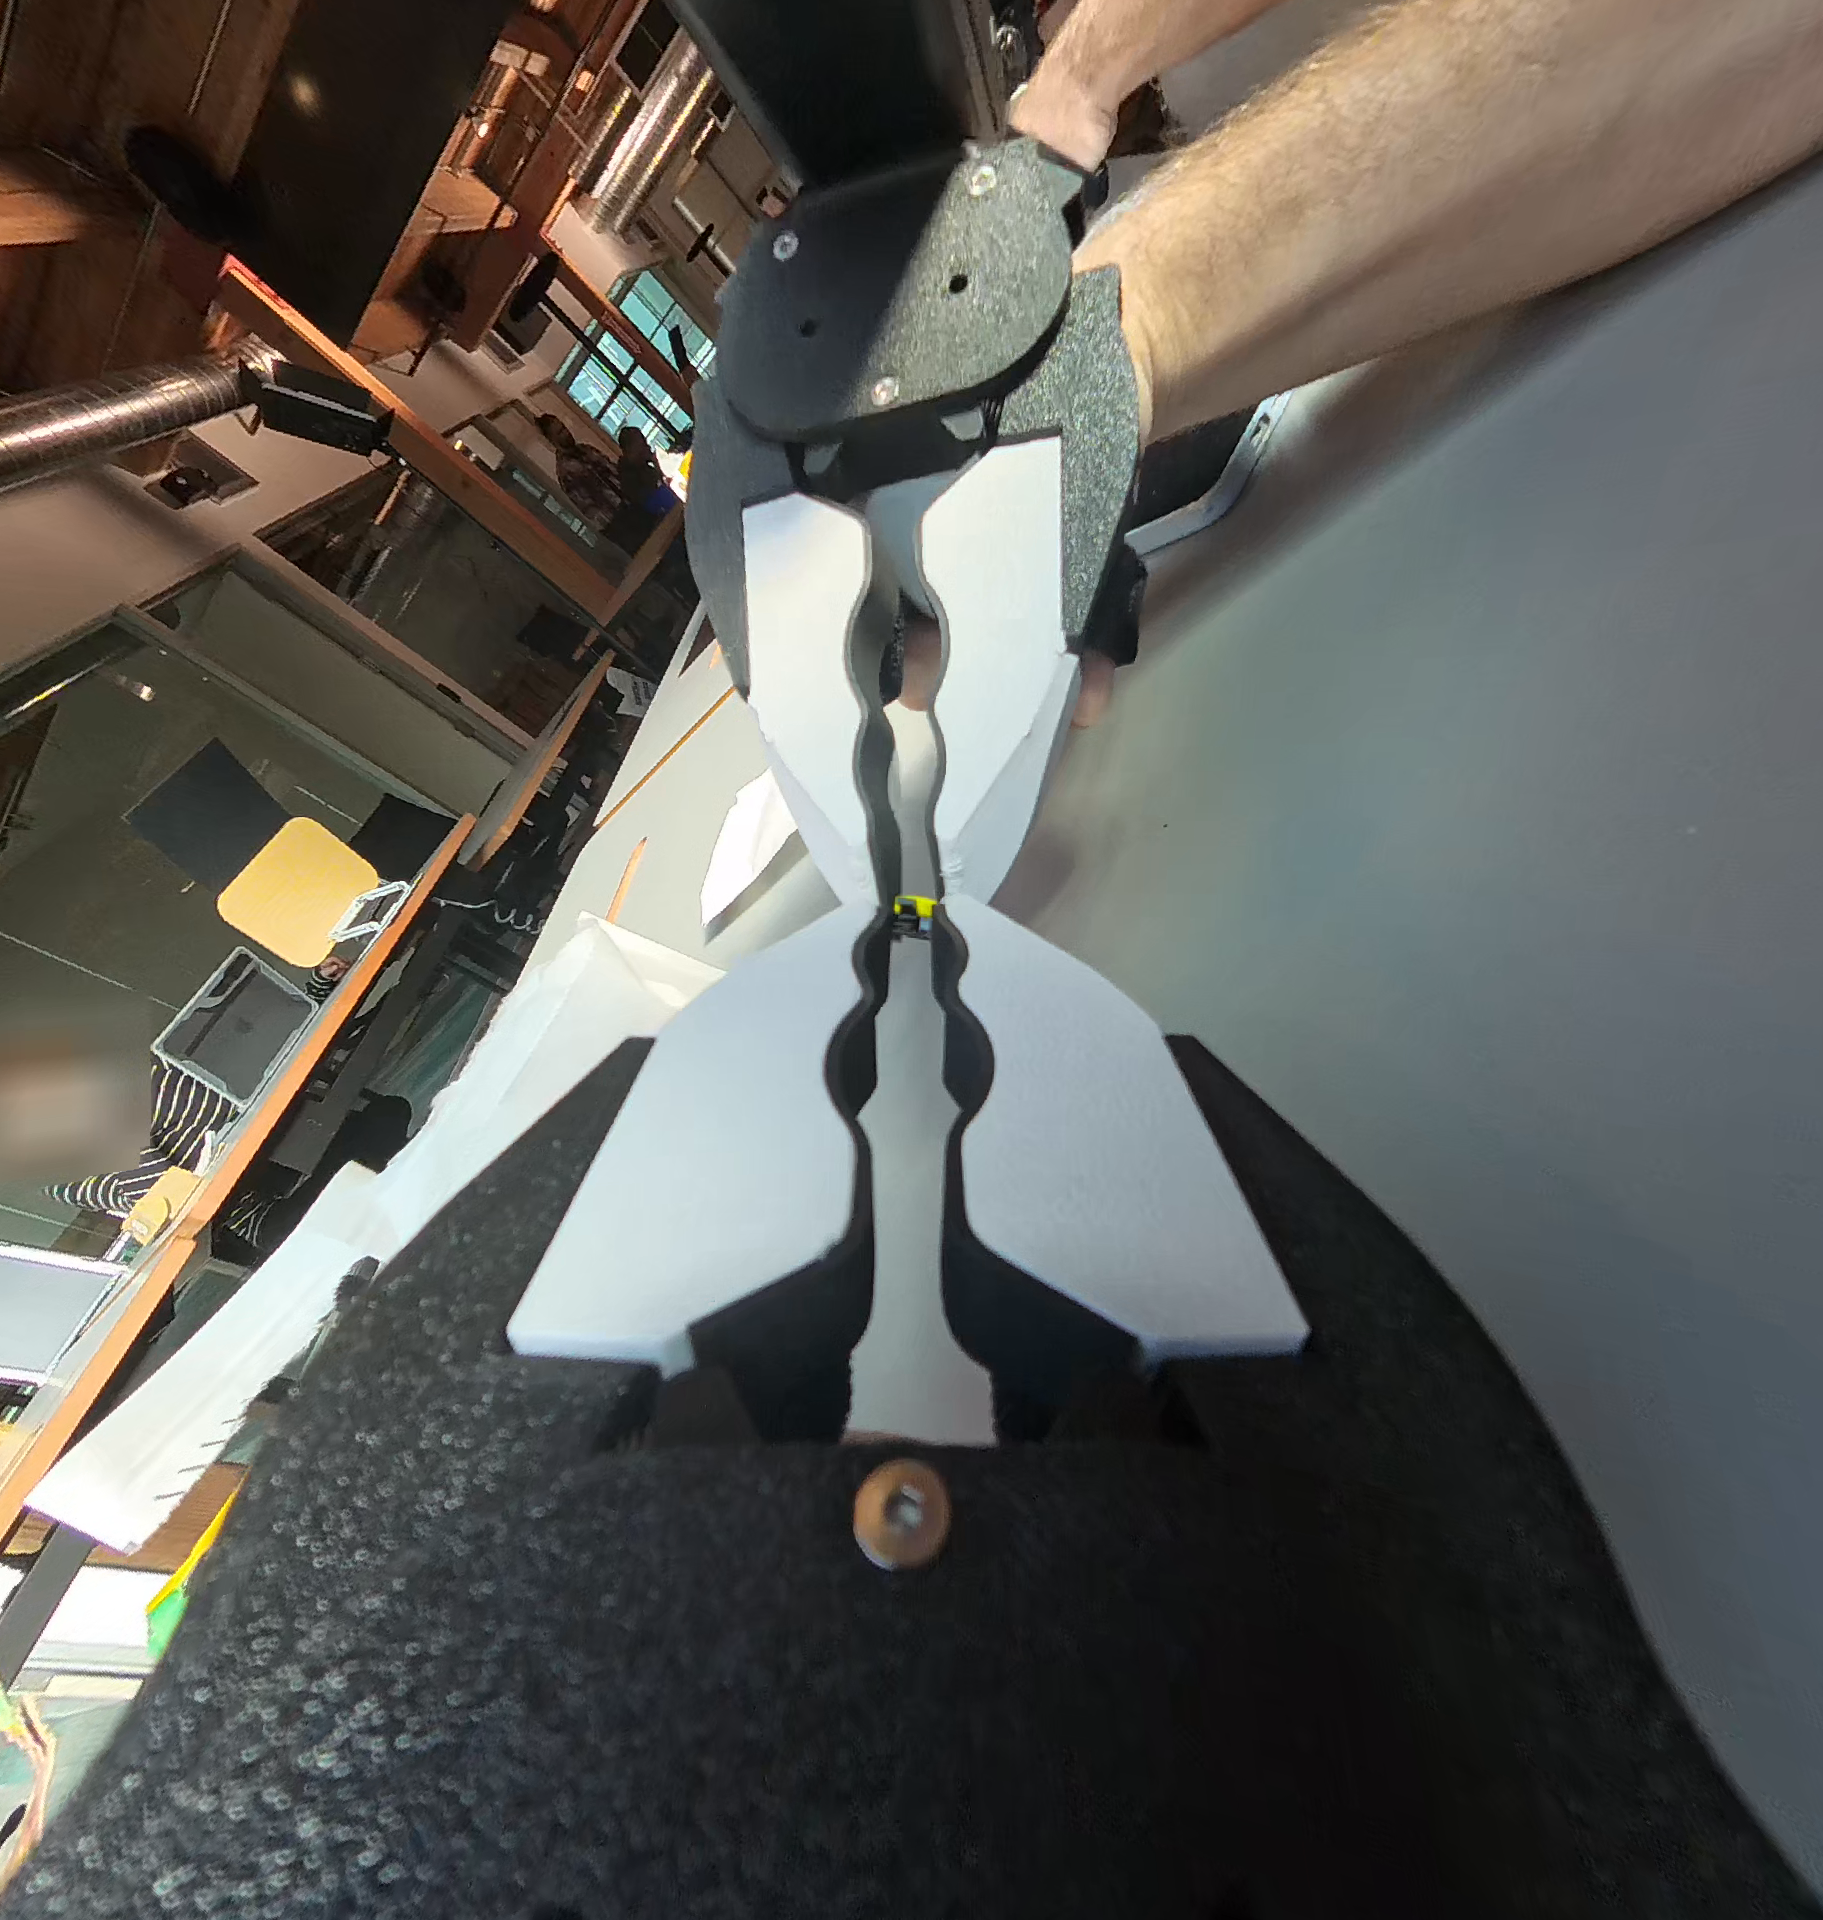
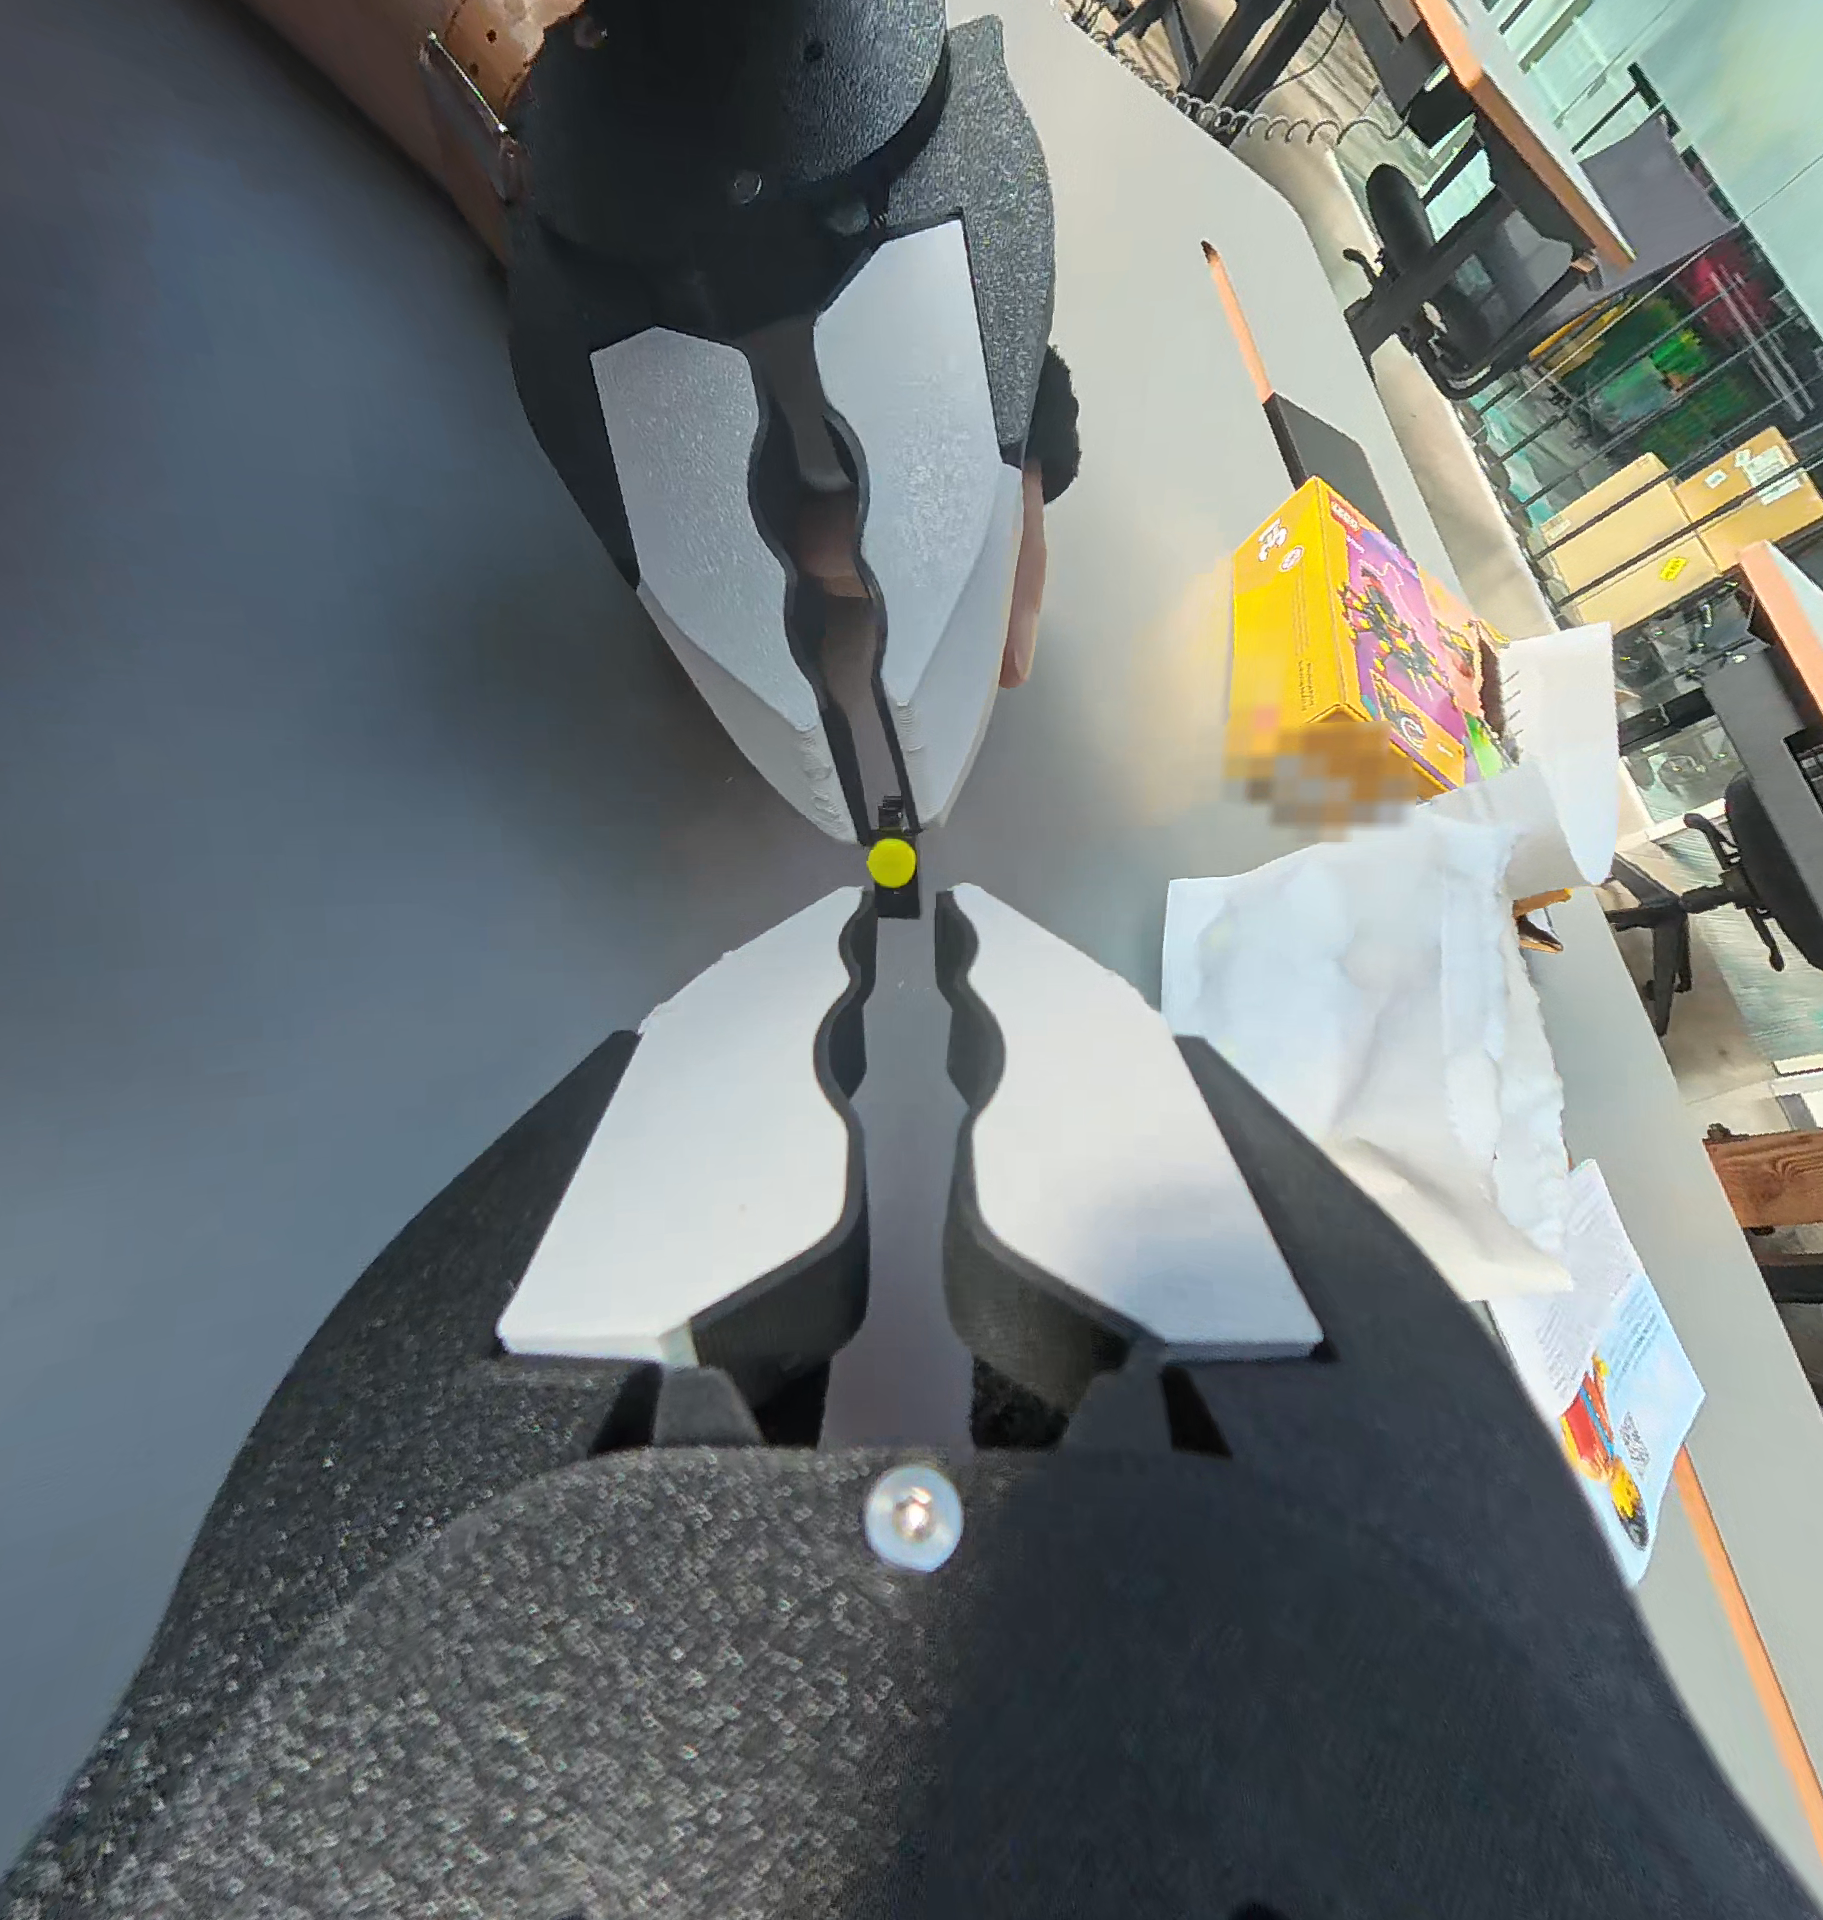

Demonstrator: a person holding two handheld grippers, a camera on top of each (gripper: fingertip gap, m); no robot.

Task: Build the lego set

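Note:
Both grippers are held above the grey table (image 2: 263, 727) and meet tip to tip. Between the tips is a small black lego piece with a round yellow stud (image 2: 891, 862); it also shows in the left wrist view (image 1: 912, 914). In the right wrist view my left gripper (image 2: 891, 826) comes from the top, shut on the far end of the piece. My right gripper (image 2: 894, 902) closes around its near end with narrow jaws. In the left wrist view my left gripper (image 1: 909, 927) is at the bottom and my right gripper (image 1: 907, 881) is above, held by a bare forearm (image 1: 1458, 208).
A yellow lego box (image 2: 1343, 634) stands on the table to the right. Torn white paper bags (image 2: 1374, 1039) and an instruction leaflet (image 2: 1613, 1403) lie next to it near the table edge. White paper (image 1: 616, 997) also shows in the left wrist view. Desks and chairs stand beyond. The grippers are tip to tip, or close to it.

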